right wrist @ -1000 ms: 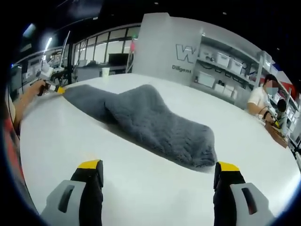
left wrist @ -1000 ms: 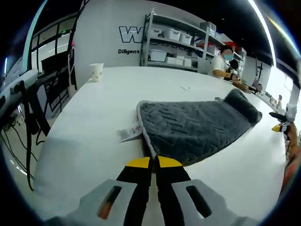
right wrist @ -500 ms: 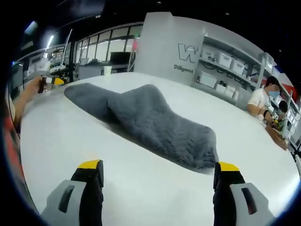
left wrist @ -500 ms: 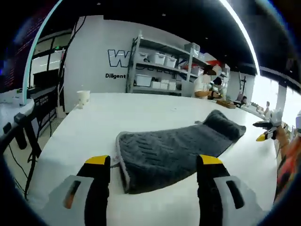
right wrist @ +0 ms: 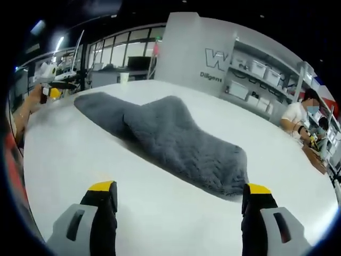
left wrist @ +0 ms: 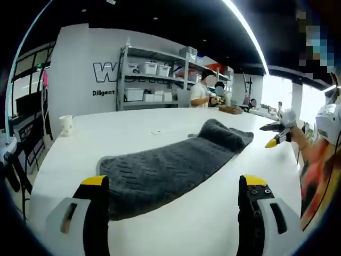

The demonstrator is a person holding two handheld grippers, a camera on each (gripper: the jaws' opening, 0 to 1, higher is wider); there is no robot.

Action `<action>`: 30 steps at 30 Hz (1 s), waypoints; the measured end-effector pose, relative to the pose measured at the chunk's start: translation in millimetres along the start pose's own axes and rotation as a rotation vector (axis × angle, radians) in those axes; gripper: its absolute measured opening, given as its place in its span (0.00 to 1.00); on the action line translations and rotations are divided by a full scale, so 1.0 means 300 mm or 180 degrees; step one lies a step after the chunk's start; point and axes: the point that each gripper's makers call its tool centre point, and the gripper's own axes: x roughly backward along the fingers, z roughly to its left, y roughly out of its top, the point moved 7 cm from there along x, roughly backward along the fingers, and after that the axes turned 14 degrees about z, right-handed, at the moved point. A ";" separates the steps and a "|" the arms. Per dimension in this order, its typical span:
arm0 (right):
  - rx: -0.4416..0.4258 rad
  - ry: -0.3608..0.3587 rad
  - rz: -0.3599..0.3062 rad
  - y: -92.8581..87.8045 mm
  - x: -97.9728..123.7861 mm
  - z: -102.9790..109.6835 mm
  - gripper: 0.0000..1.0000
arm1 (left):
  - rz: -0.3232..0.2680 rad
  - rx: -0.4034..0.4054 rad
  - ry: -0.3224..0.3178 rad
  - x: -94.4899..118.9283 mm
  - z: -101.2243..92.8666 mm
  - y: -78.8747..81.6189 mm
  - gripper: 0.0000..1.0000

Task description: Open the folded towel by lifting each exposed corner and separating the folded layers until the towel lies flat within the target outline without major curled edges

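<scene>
Now both tongs released, towel (left wrist: 170, 168) free, cup (left wrist: 66, 125) in left gripper view

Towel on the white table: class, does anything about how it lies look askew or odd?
Yes. The grey towel is not flat: in the right gripper view a folded layer humps over its middle, and in the left gripper view its far end is bunched up. Both grippers are open and off it. The table shows no spill.
</scene>
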 end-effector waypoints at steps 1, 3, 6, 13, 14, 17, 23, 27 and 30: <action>0.0008 -0.0004 0.0009 0.003 -0.001 -0.003 0.98 | 0.0013 -0.0017 -0.0005 0.001 -0.004 0.002 1.00; -0.0073 -0.0031 0.0010 0.013 0.000 -0.027 0.98 | 0.0024 -0.0050 -0.0002 0.008 -0.013 0.007 1.00; -0.0310 -0.0224 -0.0035 0.038 -0.001 -0.095 0.95 | -0.0006 -0.0085 -0.0004 0.018 -0.026 0.014 1.00; -0.0623 -0.0523 -0.0420 0.121 -0.016 -0.245 0.84 | 0.0080 -0.0133 0.0030 0.021 -0.052 -0.001 1.00; -0.0683 -0.0472 -0.0522 0.133 -0.026 -0.266 0.80 | 0.0087 -0.0145 0.0027 0.022 -0.054 -0.005 1.00; -0.0673 -0.0515 -0.0414 0.135 -0.066 -0.335 0.67 | 0.0099 -0.0151 -0.0011 0.021 -0.061 -0.013 1.00; -0.0659 -0.0599 -0.0222 0.099 -0.143 -0.429 0.39 | 0.0137 -0.0183 0.0005 0.026 -0.075 -0.027 1.00; -0.0733 -0.0571 -0.0087 0.058 -0.184 -0.441 0.33 | 0.0100 -0.0160 -0.0015 0.032 -0.088 -0.028 1.00; -0.0764 -0.0509 -0.0001 0.032 -0.217 -0.442 0.28 | 0.0111 -0.0177 -0.0027 0.032 -0.098 -0.027 1.00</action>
